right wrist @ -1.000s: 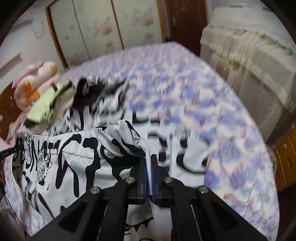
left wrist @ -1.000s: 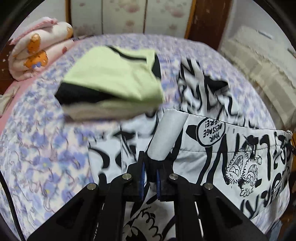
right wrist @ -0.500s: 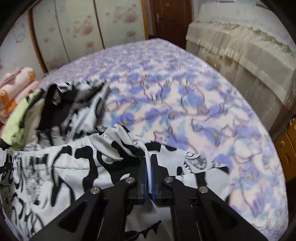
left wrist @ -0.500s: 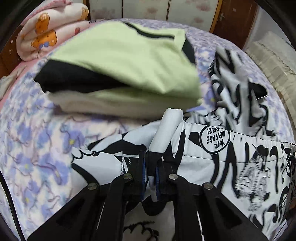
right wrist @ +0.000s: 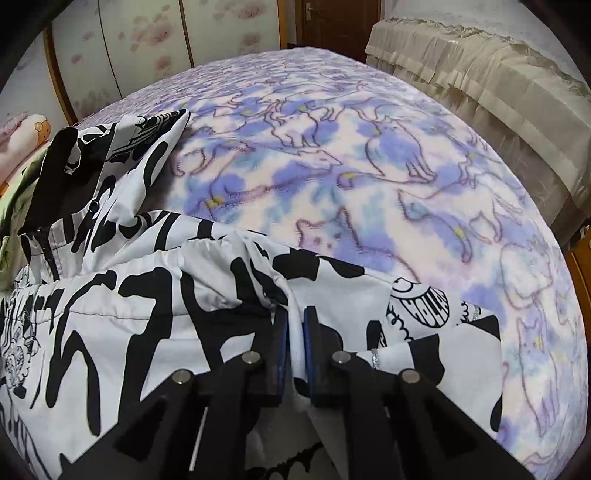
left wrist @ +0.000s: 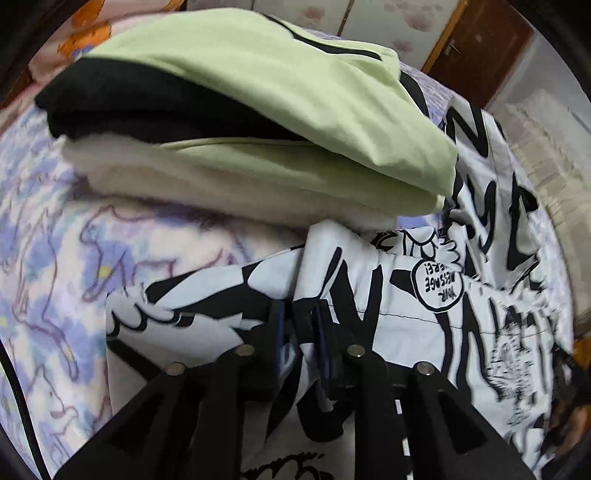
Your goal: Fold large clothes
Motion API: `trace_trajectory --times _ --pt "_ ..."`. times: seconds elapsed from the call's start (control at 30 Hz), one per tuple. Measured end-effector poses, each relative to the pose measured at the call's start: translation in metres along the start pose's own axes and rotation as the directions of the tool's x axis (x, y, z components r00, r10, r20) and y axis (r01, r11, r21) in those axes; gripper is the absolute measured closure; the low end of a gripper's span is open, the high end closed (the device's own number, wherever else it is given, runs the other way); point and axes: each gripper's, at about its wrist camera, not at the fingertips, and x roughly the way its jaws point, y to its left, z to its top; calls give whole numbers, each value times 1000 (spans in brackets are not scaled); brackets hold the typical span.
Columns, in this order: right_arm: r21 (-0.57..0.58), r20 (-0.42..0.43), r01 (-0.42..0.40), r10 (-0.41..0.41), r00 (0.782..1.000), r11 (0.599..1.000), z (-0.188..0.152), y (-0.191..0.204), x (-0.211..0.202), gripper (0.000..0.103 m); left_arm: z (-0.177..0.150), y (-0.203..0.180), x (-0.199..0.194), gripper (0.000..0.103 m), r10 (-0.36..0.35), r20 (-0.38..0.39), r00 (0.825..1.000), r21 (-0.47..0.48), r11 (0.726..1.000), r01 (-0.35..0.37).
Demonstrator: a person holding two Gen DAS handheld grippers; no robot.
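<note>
- Looking down the left gripper (left wrist: pixel 300 325), its jaws are opening, with a bunched fold of the black-and-white printed garment (left wrist: pixel 417 325) sitting between them; there's a visible gap now, so the pads don't look like they're pressing on it.
- Same deal on the right gripper (right wrist: pixel 294 328): jaws opening, a white strip of the same garment (right wrist: pixel 147 295) running through the slot between the blue pads, which look slightly off the cloth.
- That garment is spread across the near part of the bed (right wrist: pixel 369 166), on a fleece blanket with purple-blue cat outlines. It's got big black lettering and cartoon doodles, including a round speech bubble (left wrist: pixel 441 286) that reads upside down from the left view.
- A top layer with a stitched hem lies over the lower part, so it looks doubled over on itself, pretty rumpled along the far edge.
- Further back in the right view, a dark-lined part of it (right wrist: pixel 74 158) is humped up with a zipper showing.
- Just beyond it in the left view sits a folded stack (left wrist: pixel 258 122): light green on top, black under that, cream at the bottom. The garment's edge reaches right up to it.
- Pink bedding with an orange bear print (left wrist: pixel 85 33) sits behind the stack.
</note>
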Motion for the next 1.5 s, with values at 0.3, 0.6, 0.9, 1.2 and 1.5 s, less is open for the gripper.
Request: trace_trajectory --times 0.3,0.6,0.9,1.2,1.5 --pt "62 115 -30 23 993 998 -13 12 -78 78 -21 -32 -70 74 68 111 991 107 991 -80" --pt "-222 70 -99 117 991 970 -52 136 -74 78 -59 -105 -47 65 81 109 991 246 964 -106" --pt "-95 105 55 -45 993 994 -27 63 -23 77 -36 -48 -16 63 87 117 989 167 980 -106" --pt "18 64 -77 76 995 997 -16 -34 -17 103 -32 -17 -15 69 -3 116 993 142 990 -14" --pt "-66 62 -24 28 998 998 -35 6 -61 100 -51 -34 -58 67 85 132 988 213 971 -112"
